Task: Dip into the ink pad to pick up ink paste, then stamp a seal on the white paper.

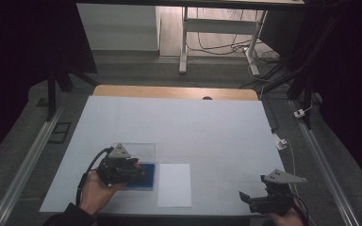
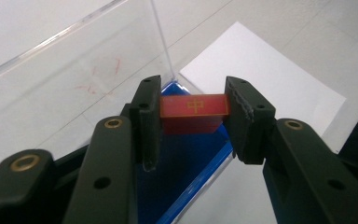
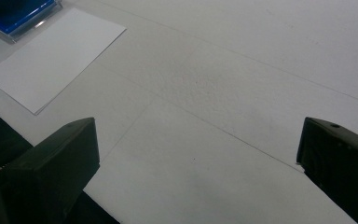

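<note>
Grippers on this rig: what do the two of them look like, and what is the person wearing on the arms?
Both are black. The left claw has two thick jaws with brass-coloured rivets and ridged inner pads. A grey three-cornered plate sits on top of each, and a black cable loops from the left one. The right claw has plain, blocky, matt black jaws. A dark sleeve covers the left forearm.

Glossy clear plastic case (image 2: 74, 70), matt white paper sheet (image 1: 174, 184), smooth red block (image 2: 194, 112), matt black jaws.
</note>
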`<state>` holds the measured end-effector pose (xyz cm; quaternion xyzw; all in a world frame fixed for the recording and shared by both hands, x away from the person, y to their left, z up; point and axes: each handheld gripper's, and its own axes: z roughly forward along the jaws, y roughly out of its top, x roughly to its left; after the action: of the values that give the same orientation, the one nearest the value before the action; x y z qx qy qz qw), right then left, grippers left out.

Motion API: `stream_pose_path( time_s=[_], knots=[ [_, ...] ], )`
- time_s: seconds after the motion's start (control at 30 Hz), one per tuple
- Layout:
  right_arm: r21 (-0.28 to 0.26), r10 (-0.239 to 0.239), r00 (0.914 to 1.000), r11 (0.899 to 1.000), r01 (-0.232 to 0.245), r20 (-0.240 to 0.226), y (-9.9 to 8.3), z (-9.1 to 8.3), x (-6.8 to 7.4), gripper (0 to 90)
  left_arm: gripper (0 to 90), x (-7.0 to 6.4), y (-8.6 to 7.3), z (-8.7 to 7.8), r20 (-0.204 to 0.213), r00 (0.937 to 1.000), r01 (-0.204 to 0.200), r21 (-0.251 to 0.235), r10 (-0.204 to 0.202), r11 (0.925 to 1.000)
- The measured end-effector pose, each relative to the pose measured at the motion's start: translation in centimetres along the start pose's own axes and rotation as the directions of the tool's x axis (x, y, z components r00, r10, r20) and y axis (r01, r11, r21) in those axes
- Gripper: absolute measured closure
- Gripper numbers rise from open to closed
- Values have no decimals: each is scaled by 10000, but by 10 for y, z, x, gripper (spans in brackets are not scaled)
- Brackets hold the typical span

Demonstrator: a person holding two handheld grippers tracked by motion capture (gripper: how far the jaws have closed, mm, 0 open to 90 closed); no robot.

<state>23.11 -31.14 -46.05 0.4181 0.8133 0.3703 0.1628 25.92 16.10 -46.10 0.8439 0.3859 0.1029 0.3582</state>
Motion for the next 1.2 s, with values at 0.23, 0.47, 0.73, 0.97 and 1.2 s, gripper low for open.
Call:
stream_pose_path(
  time_s=[0.23, 0.47, 0.73, 0.97, 1.2],
  knots=[
    [-5, -17, 10000, 10000, 17, -17, 0, 0, 0, 0, 581, -6, 3, -2, 88, 9997, -237, -206, 239, 9995],
    [-7, -11, 10000, 10000, 11, -13, 0, 0, 0, 0, 582, -10, 6, -1, 178, 9992, -348, -190, 351, 9992],
    [7, 15, 10000, 10000, -15, 14, 0, 0, 0, 0, 582, -13, 11, 2, 441, 9982, -414, -107, 418, 9991],
    [40, -10, 10000, 10000, 10, 25, 0, 0, 0, 0, 582, -17, 17, 6, 598, 9962, -629, -4, 628, 9980],
    [48, -1, 10000, 10000, 1, 26, 0, 0, 0, 0, 582, -24, 24, 13, 677, 9934, -924, -70, 926, 9957]
  ],
)
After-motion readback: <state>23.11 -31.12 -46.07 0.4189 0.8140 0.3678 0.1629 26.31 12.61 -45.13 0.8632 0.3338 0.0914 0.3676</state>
